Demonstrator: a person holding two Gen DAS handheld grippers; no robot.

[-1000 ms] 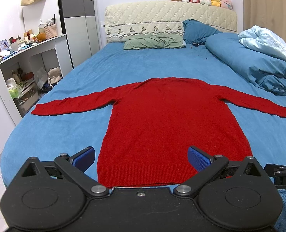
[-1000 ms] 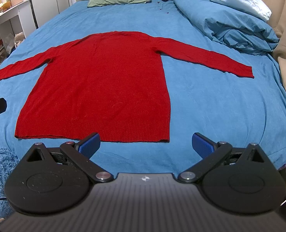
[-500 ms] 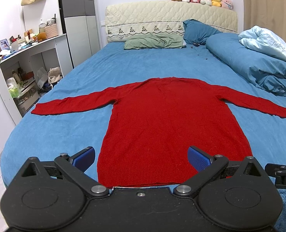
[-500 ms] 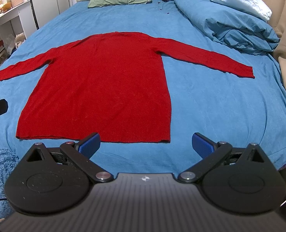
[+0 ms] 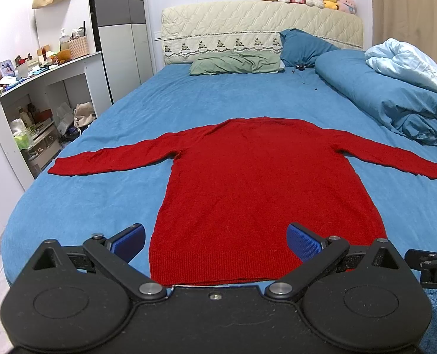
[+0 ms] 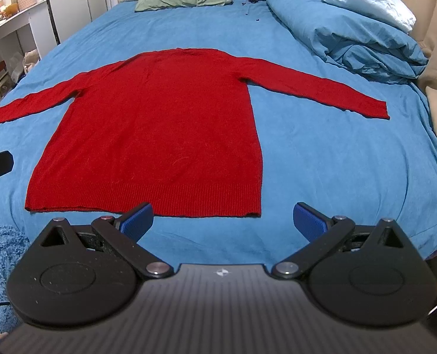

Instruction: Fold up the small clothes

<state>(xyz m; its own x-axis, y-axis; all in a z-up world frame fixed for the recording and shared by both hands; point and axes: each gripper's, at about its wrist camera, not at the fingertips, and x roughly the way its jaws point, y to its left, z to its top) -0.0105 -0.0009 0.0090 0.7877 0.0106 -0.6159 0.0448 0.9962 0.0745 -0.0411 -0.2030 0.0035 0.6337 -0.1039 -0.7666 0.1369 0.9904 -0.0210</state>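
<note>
A red long-sleeved sweater (image 5: 256, 183) lies flat on the blue bed (image 5: 79, 203), both sleeves spread out, hem nearest me. It also shows in the right wrist view (image 6: 162, 129). My left gripper (image 5: 215, 240) is open and empty, held above the hem's left half. My right gripper (image 6: 222, 221) is open and empty, just in front of the hem's right corner. Neither touches the sweater.
A rolled blue duvet (image 5: 395, 100) with a pale blanket lies along the bed's right side. Pillows (image 5: 236, 65) and a headboard with plush toys are at the far end. A white desk with shelves (image 5: 38, 88) stands left of the bed. A fluffy blue rug (image 6: 0, 253) lies at lower left.
The right gripper has drifted slightly back and down, so the sweater sits a little higher in its view. The left gripper has barely moved.
</note>
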